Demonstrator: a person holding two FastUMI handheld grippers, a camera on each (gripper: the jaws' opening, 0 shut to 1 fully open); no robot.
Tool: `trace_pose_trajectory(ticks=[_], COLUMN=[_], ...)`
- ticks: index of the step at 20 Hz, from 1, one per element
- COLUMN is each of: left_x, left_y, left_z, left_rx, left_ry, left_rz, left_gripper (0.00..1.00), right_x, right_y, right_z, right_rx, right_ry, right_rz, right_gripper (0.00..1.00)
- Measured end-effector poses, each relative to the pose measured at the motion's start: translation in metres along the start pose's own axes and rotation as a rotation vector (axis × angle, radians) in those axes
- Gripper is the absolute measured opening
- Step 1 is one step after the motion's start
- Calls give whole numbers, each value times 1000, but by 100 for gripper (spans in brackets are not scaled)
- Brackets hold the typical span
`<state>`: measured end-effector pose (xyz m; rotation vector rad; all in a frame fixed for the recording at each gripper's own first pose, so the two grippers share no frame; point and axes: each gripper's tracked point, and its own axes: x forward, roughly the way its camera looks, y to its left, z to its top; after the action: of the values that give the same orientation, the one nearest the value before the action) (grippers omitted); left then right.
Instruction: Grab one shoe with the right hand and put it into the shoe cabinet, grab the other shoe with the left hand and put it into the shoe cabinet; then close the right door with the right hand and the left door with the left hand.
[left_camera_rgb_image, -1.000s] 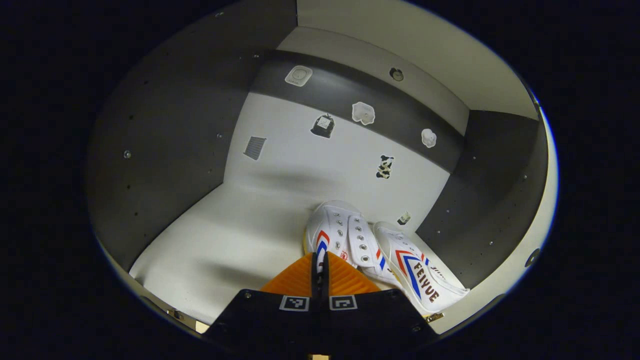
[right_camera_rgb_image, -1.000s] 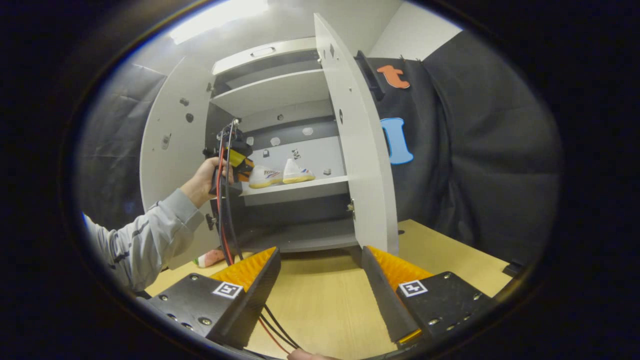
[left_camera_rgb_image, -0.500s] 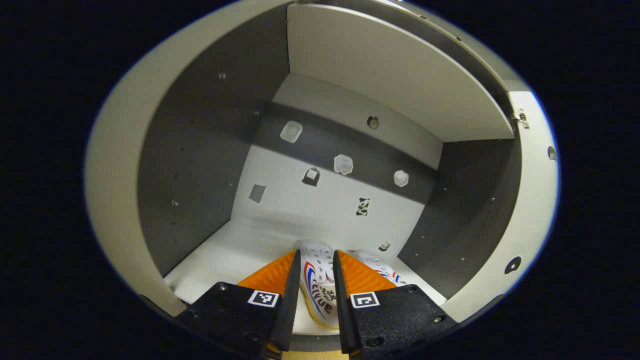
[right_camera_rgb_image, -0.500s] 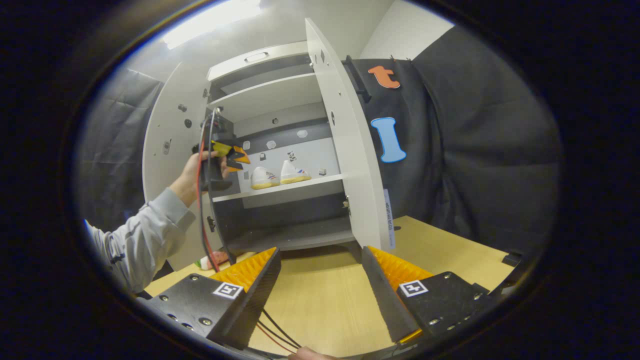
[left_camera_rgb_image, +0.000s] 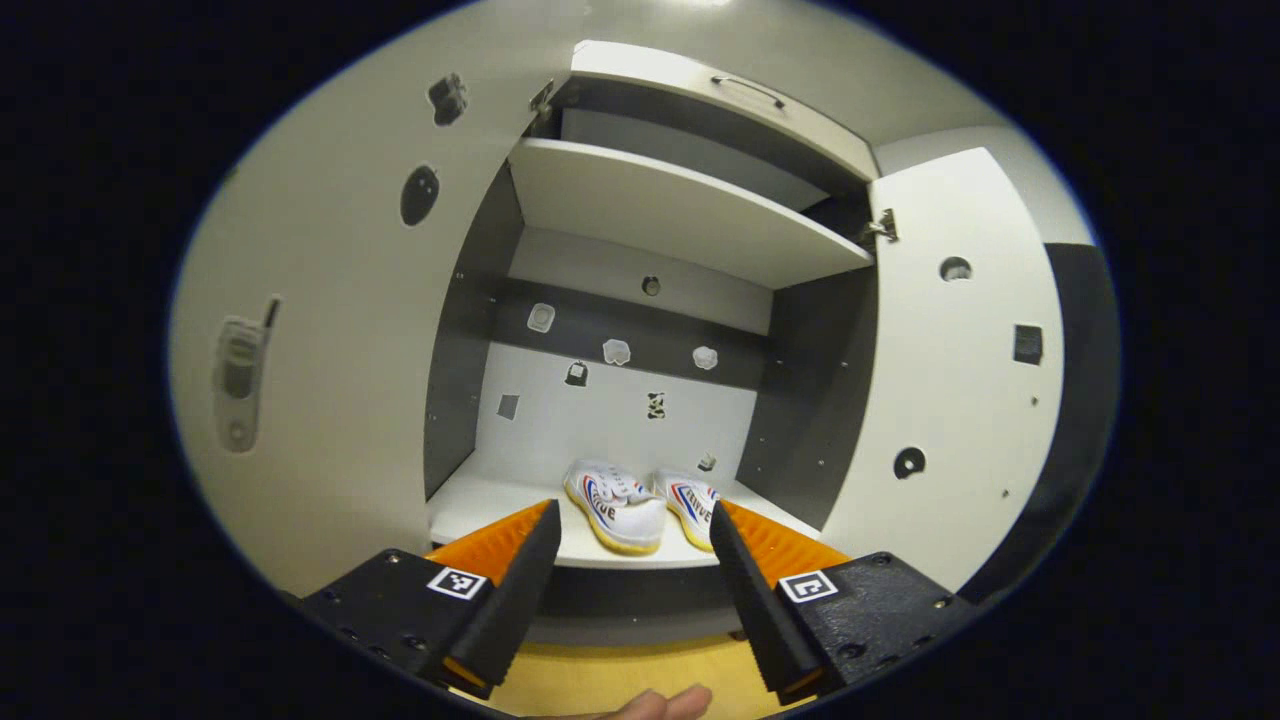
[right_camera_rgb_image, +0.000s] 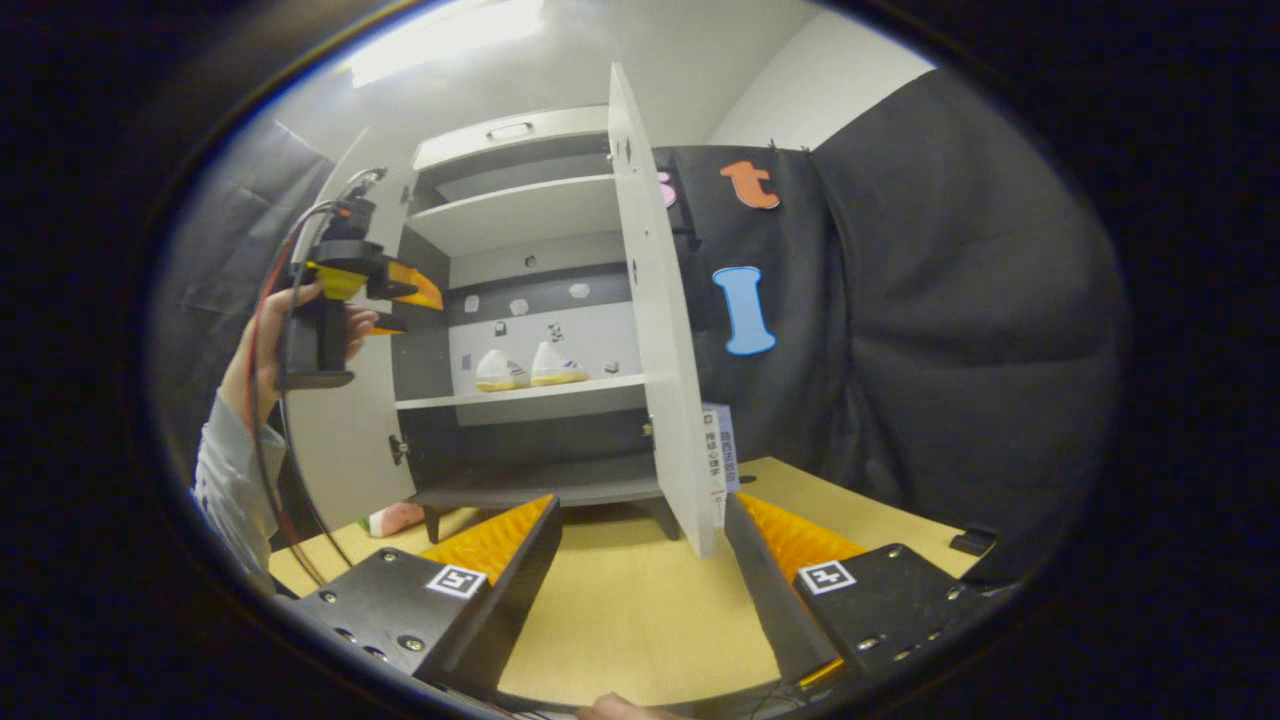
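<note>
Both shoes (left_camera_rgb_image: 640, 505) sit side by side on the shoe cabinet's middle shelf (left_camera_rgb_image: 500, 505), toes inward, stowed. I hold the left gripper (left_camera_rgb_image: 630, 590) before that shelf, jaws apart, empty; my right gripper (right_camera_rgb_image: 640, 570), also apart, faces the right door (right_camera_rgb_image: 655, 330), ready for closing.

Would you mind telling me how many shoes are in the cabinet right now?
2. The left shoe and the right shoe sit side by side, toes toward the back, on the middle shelf. None show on the other shelves.
</note>
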<state>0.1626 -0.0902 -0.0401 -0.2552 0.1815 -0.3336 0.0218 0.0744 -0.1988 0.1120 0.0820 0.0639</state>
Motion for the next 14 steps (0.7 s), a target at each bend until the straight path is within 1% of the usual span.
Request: trace_pose_trajectory(ticks=[2,4,7,10,12,14], left_x=[-33,-65,-110,-147,-176,-203], left_y=[3,5,15,29,32,38], left_z=[-10,-10,-17,-16,-27,-36], left_rx=[17,29,61,87,117,120], left_ry=[10,-2,-10,-48,-52,-65], left_rz=[16,22,27,44,27,20], left_gripper=[94,94,94,94,94,94], right_x=[1,4,13,29,49,73], right_y=[-15,-32,-57,-86,-112,-132], right_z=[11,27,54,81,107,131], right_rx=[-32,-64,-114,-167,-156,-109], right_ry=[-6,-20,-42,-33,-35,-19], right_rz=[-34,-57,-73,-89,-117,-117], right_gripper=[98,96,98,98,96,98])
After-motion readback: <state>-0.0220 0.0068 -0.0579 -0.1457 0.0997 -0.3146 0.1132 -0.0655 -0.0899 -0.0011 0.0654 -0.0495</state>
